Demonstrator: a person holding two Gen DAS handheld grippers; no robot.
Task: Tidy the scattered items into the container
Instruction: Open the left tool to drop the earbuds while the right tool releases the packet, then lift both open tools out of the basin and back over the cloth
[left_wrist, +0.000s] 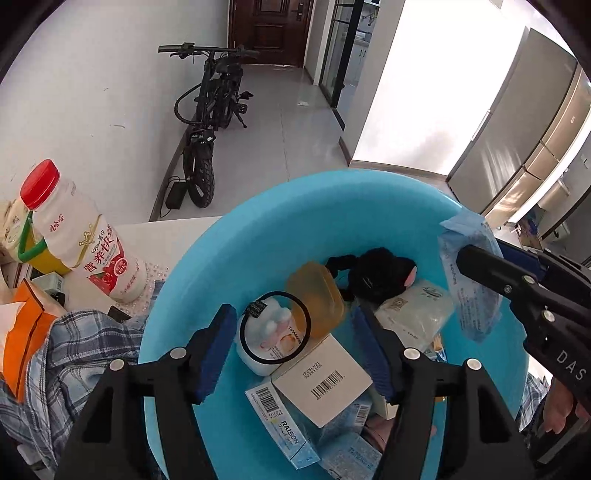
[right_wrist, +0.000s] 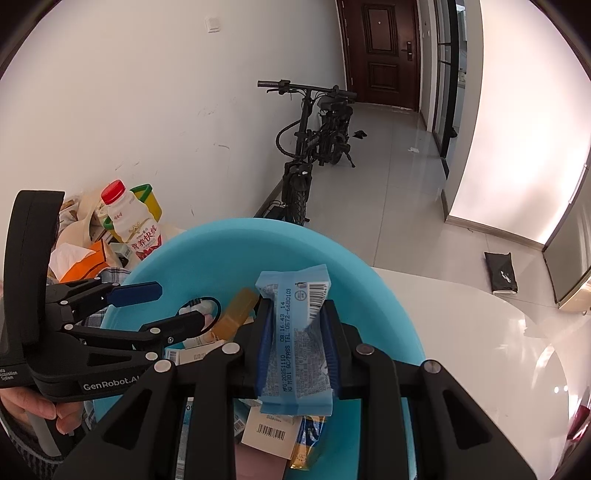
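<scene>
A light-blue basin (left_wrist: 221, 258) holds several items: an amber box (left_wrist: 317, 299), a black fuzzy thing (left_wrist: 380, 273), a white barcoded box (left_wrist: 325, 380), a RAISON carton (left_wrist: 284, 432) and a white packet ringed by a black hair tie (left_wrist: 269, 332). My left gripper (left_wrist: 295, 350) hangs open over these, its pads touching nothing. From the right wrist it shows at the left (right_wrist: 162, 306), over the basin (right_wrist: 369, 295). My right gripper (right_wrist: 295, 332) is shut on a pale-blue wrapped packet (right_wrist: 295, 332), held above the basin; the packet (left_wrist: 469, 288) shows at the basin's right rim.
Left of the basin stand a red-capped milk bottle (left_wrist: 85, 236), an orange tissue box (left_wrist: 26, 325), a yellow jug with a green handle (left_wrist: 37, 251) and a plaid cloth (left_wrist: 74, 350). The white table (right_wrist: 461, 332) extends right. A black bike (left_wrist: 210, 122) leans by the wall.
</scene>
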